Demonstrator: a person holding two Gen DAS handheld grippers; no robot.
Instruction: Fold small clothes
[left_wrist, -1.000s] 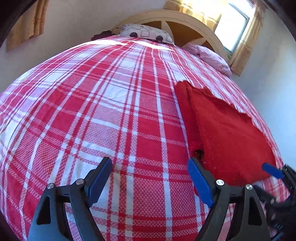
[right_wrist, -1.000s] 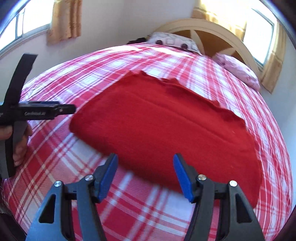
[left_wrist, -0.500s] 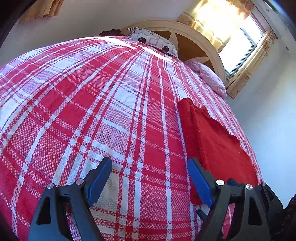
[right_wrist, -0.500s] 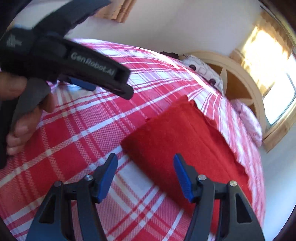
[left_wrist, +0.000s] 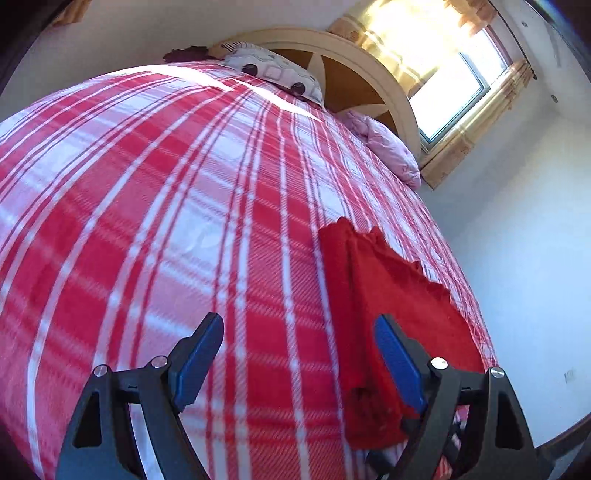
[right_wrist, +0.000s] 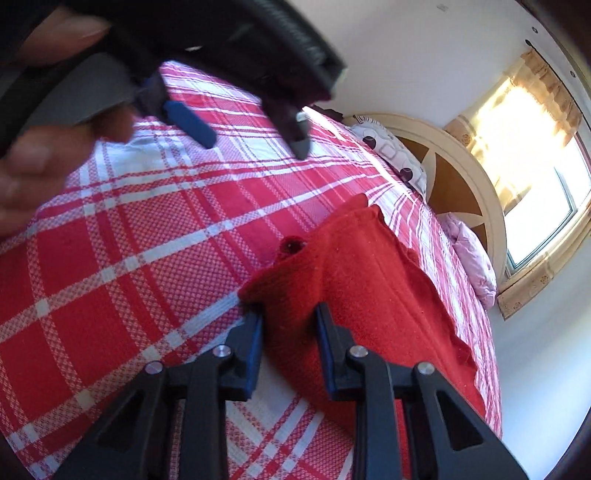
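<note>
A red knitted garment (right_wrist: 362, 277) lies folded on the red-and-white plaid bedspread (right_wrist: 110, 258). My right gripper (right_wrist: 288, 312) has the garment's near left corner bunched between its blue pads, and its jaws are closing on it. In the left wrist view the same garment (left_wrist: 388, 288) lies to the right, partly behind the right finger. My left gripper (left_wrist: 297, 321) stands wide open over bare bedspread (left_wrist: 147, 221) with nothing between its fingers. It also shows at the top left of the right wrist view as the left gripper (right_wrist: 243, 136), held by a hand (right_wrist: 37, 166).
A patterned pillow (left_wrist: 273, 74) and a pink pillow (left_wrist: 384, 147) lie at the far end against an arched headboard (left_wrist: 369, 74). A curtained window (left_wrist: 454, 85) is at the right. The bed's right edge runs close beside the garment.
My right gripper came down onto the garment's near corner and its jaws narrowed around it. The left gripper swung left and up, away from the garment, still open.
</note>
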